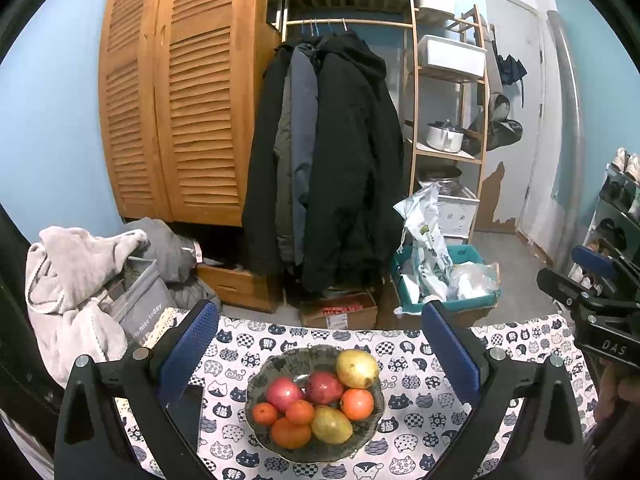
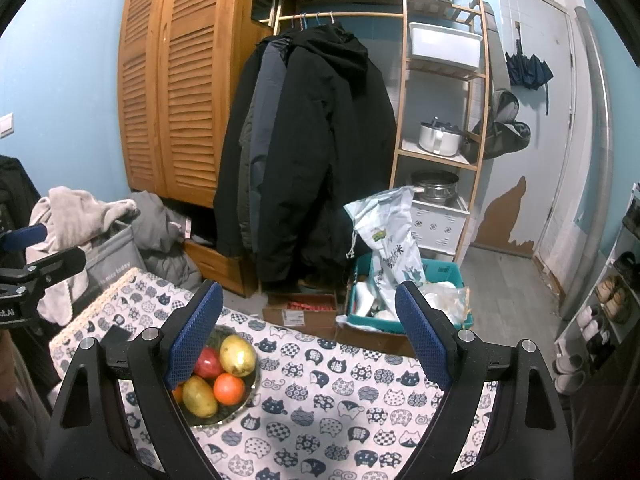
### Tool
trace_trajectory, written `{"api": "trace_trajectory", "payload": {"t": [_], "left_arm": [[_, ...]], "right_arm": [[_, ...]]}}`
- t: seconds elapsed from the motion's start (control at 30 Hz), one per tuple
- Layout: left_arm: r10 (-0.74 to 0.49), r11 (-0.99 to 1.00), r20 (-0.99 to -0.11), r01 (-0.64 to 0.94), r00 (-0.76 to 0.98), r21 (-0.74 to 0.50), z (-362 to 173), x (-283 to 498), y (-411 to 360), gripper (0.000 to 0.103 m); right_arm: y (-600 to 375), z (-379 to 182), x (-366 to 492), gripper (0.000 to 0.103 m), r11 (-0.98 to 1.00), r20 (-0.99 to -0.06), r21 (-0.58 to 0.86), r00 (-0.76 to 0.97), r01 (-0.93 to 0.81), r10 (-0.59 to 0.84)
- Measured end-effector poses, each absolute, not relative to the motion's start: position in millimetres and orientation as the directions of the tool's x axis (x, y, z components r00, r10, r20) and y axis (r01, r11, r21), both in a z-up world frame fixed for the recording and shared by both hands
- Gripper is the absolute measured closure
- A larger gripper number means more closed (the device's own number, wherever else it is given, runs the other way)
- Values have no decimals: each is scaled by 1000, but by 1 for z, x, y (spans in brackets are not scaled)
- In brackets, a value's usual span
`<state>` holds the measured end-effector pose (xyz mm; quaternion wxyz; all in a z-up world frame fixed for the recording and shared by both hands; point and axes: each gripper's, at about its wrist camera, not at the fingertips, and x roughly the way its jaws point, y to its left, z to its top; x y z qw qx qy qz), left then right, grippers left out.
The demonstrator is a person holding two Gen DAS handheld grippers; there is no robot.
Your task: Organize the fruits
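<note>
A dark patterned bowl (image 1: 260, 436) sits on the cat-print tablecloth (image 1: 416, 432). It holds two red apples (image 1: 284, 394), two yellow-green pears (image 1: 357, 368) and several oranges (image 1: 357, 403). My left gripper (image 1: 318, 344) is open and empty above the bowl, which lies between its fingers. My right gripper (image 2: 308, 324) is open and empty over the cloth; the bowl (image 2: 250, 398) with its fruit (image 2: 237, 355) is at its left finger, partly hidden. The right gripper also shows at the right edge of the left wrist view (image 1: 592, 280).
A black phone (image 1: 186, 412) lies on the cloth left of the bowl. Beyond the table's far edge are a cardboard box (image 1: 340, 312), a teal crate (image 1: 444, 276) with bags, hanging coats (image 1: 332, 168), a laundry basket (image 1: 136, 300) and a wooden wardrobe (image 1: 180, 92).
</note>
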<state>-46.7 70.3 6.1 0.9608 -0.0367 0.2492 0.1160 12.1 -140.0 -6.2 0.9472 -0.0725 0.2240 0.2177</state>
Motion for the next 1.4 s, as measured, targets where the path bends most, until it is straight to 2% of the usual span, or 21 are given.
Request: {"api": "trace_trajectory", "payload": {"t": [1.4], "left_arm": [[245,962,-480,-274,843,9,12,-46,73,1]], "right_arm": [[-139,-7,11,16,894,-455,-42,805,-447,381]]}}
